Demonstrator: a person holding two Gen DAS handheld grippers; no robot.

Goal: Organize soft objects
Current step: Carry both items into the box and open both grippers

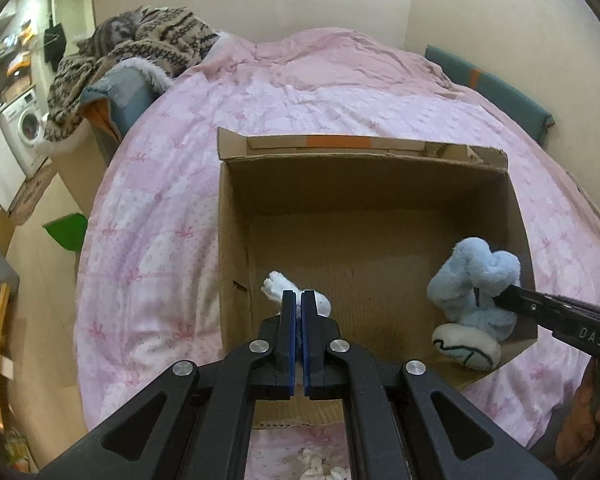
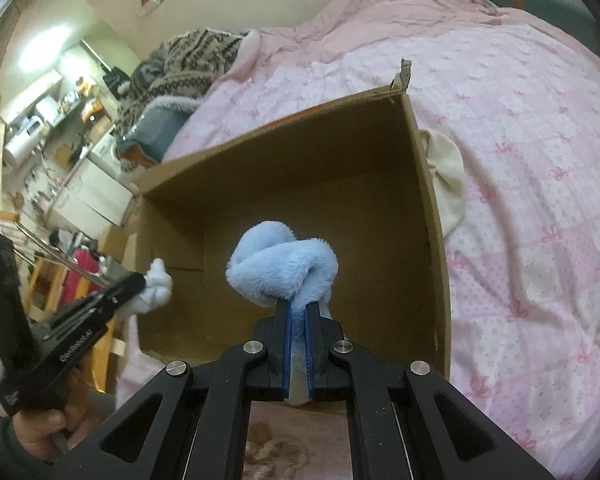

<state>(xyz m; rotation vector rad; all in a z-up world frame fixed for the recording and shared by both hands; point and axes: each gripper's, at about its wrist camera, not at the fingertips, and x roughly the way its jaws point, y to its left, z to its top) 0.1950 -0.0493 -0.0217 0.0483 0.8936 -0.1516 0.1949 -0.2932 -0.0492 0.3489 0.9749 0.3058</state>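
My right gripper (image 2: pixel 298 312) is pinched tight on a fluffy light-blue plush toy (image 2: pixel 284 268), which fills the centre of the right wrist view, held above the open cardboard box (image 2: pixel 428 184). In the left wrist view the same toy hangs at lower right, over the box's right side. My left gripper (image 1: pixel 299 300), bottom centre there, is clamped on a small white soft toy (image 1: pixel 278 284) over the box's left part. The box sits on a pink quilt (image 1: pixel 160 200). A patterned blanket (image 1: pixel 148 44) is heaped at upper left.
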